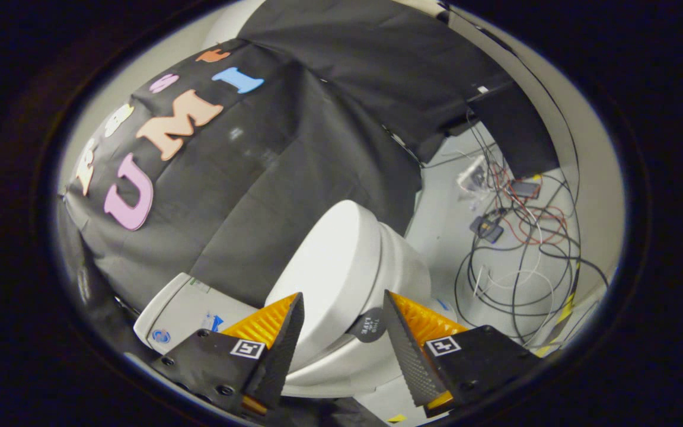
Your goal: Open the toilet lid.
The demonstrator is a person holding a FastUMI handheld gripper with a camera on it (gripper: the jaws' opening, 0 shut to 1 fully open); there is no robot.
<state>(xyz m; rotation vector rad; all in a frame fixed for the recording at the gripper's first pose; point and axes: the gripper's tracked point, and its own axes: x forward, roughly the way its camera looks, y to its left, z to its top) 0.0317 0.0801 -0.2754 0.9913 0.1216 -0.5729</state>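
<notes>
Right now the gripper (341,338) has its fingers spread wide apart, nothing pinched, w/ the front edge of the toilet lid (332,267) sitting in the gap between them. Lid looks closed or nearly so, lying on the seat (341,370), whose rim shows just below it; a small dark round tab (367,325) is stuck at the lid's front edge, close beside the right finger. Judged step: approach done, grasp/hook not yet made. Next move prob. calls for getting one finger under the lid's lip near that tab, or closing on the lip, then swinging up and back toward the tank (184,314) w/o slipping off. Whether either finger touches the lid can't be told from this angle. Materials: lid is smooth glossy hard plastic, rounded dome shape w/ thin overhanging lip, so likely slick and little to bite on. Finger pads (409,350) show a fine knurled/diamond texture, wedge-shaped, tapering to points; ribbed backing behind them. Tank lid is flat, boxy, w/ rounded corners and a couple of stickers. Beyond the toilet, matte black cloth (294,154) hangs in soft folds. Off to the right side, a pale smooth floor (442,213) carries a loose tangle of thin cables (522,249), well apart from the bowl.
</notes>
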